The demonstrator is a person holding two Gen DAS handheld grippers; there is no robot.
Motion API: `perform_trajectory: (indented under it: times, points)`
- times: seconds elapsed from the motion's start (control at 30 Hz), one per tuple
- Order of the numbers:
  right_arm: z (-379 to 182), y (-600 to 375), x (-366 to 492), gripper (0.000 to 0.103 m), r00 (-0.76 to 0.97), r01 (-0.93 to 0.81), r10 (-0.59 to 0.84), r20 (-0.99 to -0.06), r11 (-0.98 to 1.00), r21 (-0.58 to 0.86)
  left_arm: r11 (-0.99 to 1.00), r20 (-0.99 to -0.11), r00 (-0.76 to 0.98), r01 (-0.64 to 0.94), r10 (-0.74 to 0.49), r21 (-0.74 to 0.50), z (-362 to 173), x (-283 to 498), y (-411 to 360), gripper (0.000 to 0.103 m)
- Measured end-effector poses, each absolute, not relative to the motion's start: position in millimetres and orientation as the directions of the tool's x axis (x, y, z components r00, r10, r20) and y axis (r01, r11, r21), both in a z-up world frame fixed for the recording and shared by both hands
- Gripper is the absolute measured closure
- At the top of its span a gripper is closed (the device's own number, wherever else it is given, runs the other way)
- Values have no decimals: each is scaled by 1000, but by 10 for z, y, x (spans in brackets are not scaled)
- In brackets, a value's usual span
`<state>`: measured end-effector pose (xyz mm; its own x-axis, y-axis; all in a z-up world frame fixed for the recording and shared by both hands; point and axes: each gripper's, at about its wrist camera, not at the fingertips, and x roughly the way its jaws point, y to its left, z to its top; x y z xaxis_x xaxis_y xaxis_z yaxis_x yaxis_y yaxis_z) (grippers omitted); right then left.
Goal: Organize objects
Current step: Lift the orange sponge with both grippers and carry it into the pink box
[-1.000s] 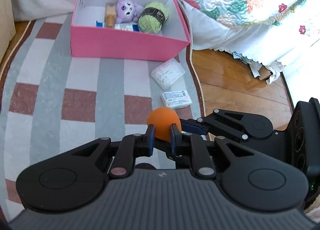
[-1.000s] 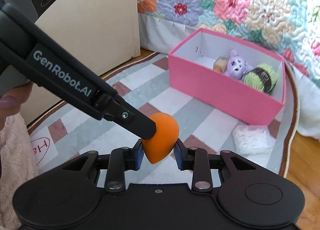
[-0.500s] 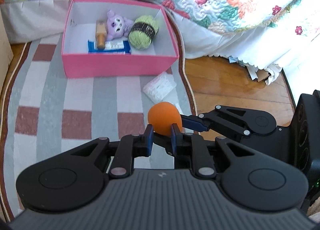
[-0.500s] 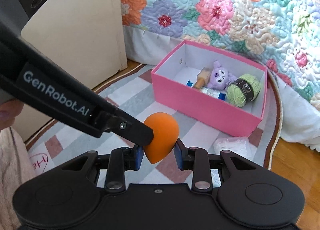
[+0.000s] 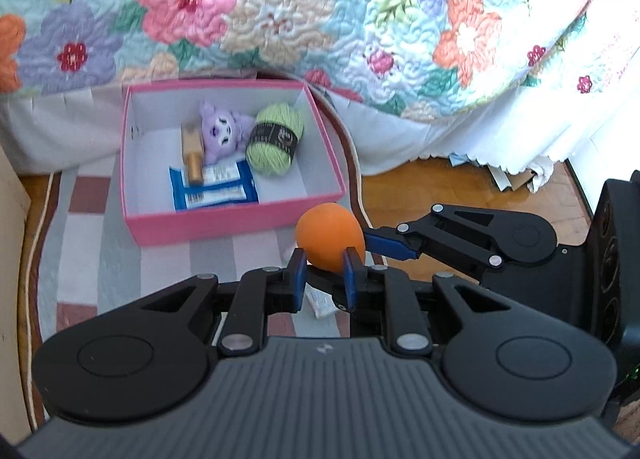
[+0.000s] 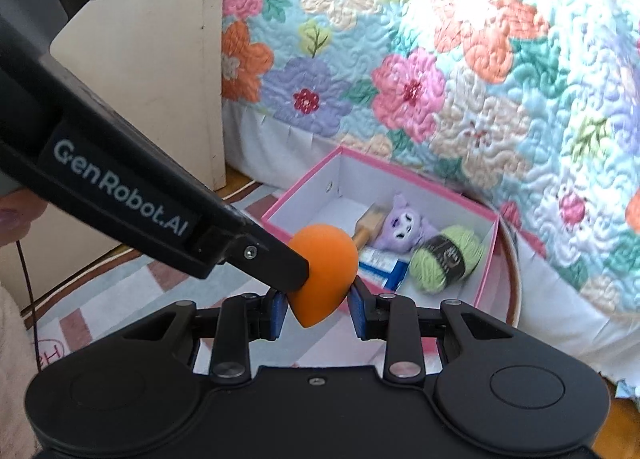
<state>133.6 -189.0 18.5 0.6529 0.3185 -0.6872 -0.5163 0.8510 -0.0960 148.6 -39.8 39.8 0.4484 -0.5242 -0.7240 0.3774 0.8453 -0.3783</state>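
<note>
An orange egg-shaped sponge (image 5: 330, 237) hangs above the striped rug, just in front of the pink box (image 5: 236, 221). My left gripper (image 5: 324, 267) is shut on its lower part. My right gripper (image 6: 318, 307) is shut on the same sponge (image 6: 324, 263), pinching it from the other side. In the left wrist view the right gripper's blue-tipped finger (image 5: 386, 245) touches the sponge from the right. In the right wrist view the left gripper's finger (image 6: 280, 263) comes in from the left. The box (image 6: 304, 183) holds a purple plush (image 5: 222, 131), green yarn (image 5: 274, 143), blue packets (image 5: 214, 187) and a tan bottle (image 5: 191, 153).
A bed with a flowered quilt (image 5: 280, 19) rises right behind the box. A beige cabinet (image 6: 160, 79) stands to the left. A small white packet (image 5: 320, 303) lies on the rug (image 5: 80, 259) beneath the left gripper. Wooden floor (image 5: 440, 183) shows to the right.
Both grippers have risen together with the orange sponge and moved toward the pink box. The box interior now shows from higher up. Both grips stayed shut.
</note>
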Motion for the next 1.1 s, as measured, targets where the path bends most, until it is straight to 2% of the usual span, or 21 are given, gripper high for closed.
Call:
perform_trajectory:
  times: [0.2,0.4,0.8,1.1]
  points:
    - [206,-1896,1658,66,659,-513,312,-684,852,-106,849,-716,464,365,-522,-382,404,1841,-409,85]
    - [15,-1937,2104,66,619,-502,319,-718,863,-49,858,-733,449,322,-511,-400,219,2273,-436,85]
    - [-600,-2057,3095,66,517,-492,364,-775,867,79,858,-760,403,183,-510,-479,-424,3289,-436,85]
    - [-1286,-2171,3759,66,401,-401,369,-838,894,202,862,-780,380,106,-496,-496,-1065,3777,-503,85]
